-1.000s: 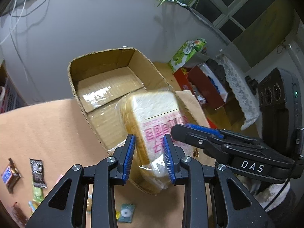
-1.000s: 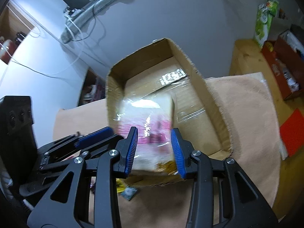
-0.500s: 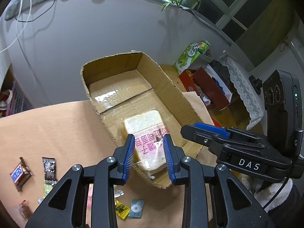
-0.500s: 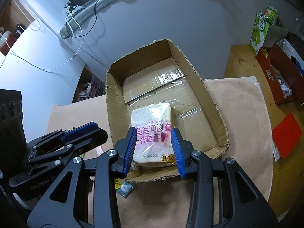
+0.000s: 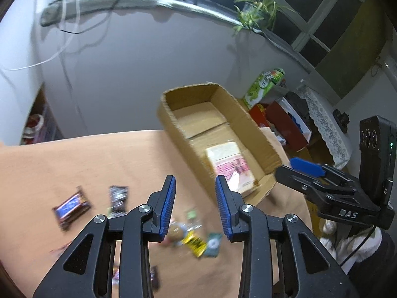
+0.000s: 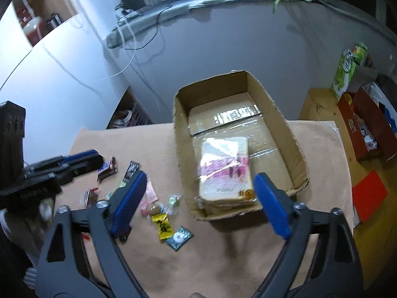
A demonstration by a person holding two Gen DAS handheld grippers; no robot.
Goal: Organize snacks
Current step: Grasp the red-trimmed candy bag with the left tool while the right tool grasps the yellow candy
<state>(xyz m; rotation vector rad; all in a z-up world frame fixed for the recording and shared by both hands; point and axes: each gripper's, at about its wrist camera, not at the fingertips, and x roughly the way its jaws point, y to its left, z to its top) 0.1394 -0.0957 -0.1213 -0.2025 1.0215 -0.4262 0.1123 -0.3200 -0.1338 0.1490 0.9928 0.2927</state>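
Plastic-wrapped bread slab lies in corrugated cardboard box.

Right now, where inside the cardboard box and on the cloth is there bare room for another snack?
Inside the cardboard box, the far half beyond the bread pack is bare, as is a strip along its right wall. On the cloth, the near stretch below the box is free. It is crowded left of the box, around the small wrapped snacks.

Cardboard box: far half clear; bread pack fills near end. Loose snacks clutter cloth left of it (lower centre open).
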